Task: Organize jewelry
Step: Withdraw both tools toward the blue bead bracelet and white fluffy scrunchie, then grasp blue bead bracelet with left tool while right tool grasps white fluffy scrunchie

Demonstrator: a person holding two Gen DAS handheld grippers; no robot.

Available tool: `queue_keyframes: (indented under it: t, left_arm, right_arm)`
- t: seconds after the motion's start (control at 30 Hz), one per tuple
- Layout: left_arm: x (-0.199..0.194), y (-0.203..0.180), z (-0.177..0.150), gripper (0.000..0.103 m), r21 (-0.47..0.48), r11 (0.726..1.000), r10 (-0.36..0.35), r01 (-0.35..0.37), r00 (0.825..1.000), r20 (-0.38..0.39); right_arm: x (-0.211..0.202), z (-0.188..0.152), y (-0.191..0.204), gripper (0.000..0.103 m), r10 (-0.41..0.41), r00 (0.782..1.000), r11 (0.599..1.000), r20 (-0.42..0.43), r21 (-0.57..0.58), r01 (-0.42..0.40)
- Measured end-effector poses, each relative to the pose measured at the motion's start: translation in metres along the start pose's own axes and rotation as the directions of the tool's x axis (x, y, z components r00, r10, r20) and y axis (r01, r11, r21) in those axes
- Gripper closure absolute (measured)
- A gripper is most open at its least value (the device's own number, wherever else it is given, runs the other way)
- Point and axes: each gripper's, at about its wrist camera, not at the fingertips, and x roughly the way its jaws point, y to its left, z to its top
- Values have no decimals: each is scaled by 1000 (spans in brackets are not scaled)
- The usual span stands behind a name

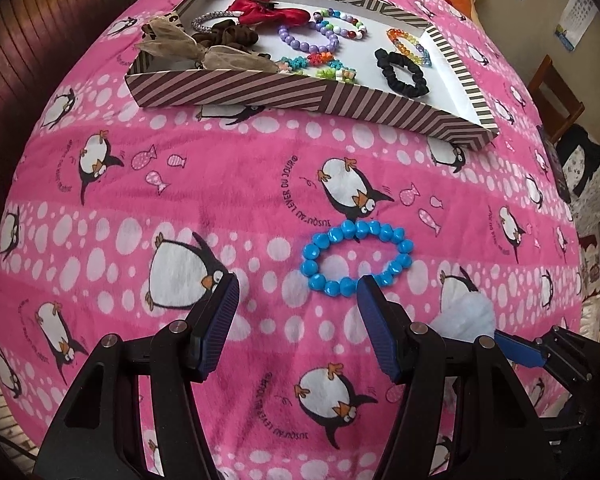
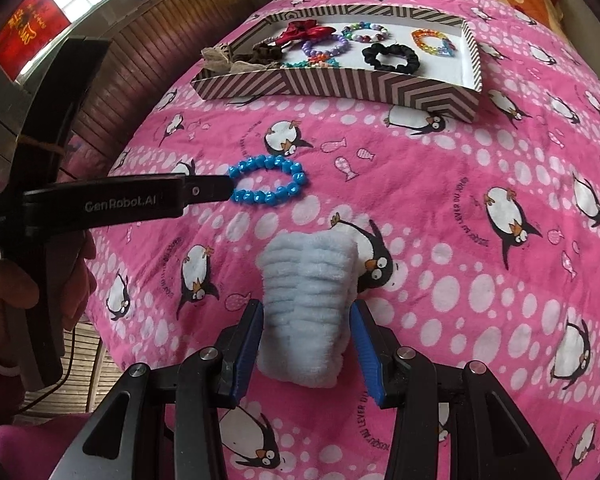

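Note:
A blue bead bracelet [image 1: 356, 256] lies flat on the pink penguin blanket [image 1: 236, 184]; it also shows in the right wrist view [image 2: 268, 184]. My left gripper [image 1: 296, 288] is open, its right fingertip at the bracelet's near edge. My right gripper [image 2: 306, 312] is open around a fluffy pale blue scrunchie [image 2: 308, 304] that lies between its fingers without a firm pinch. A striped shallow box [image 1: 236, 92] at the back holds bead bracelets, a black scrunchie [image 1: 400, 68], a red bow [image 1: 268, 8] and a brown scrunchie.
The right gripper and pale scrunchie [image 1: 464, 312] show at the right edge of the left wrist view. A beige ribbon bow [image 1: 192, 50] hangs over the box's left corner. A wooden wall lies left, a chair [image 1: 552, 92] far right.

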Motion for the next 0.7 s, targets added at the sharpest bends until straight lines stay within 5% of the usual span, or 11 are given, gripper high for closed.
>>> queue_keyframes:
  t: [0.7]
  left_arm:
    - [22,-16,13,43,85,996,27,-26,1000,-10]
  right_arm:
    - [12,4,-12,60,30,1000,999,-7,32,-30]
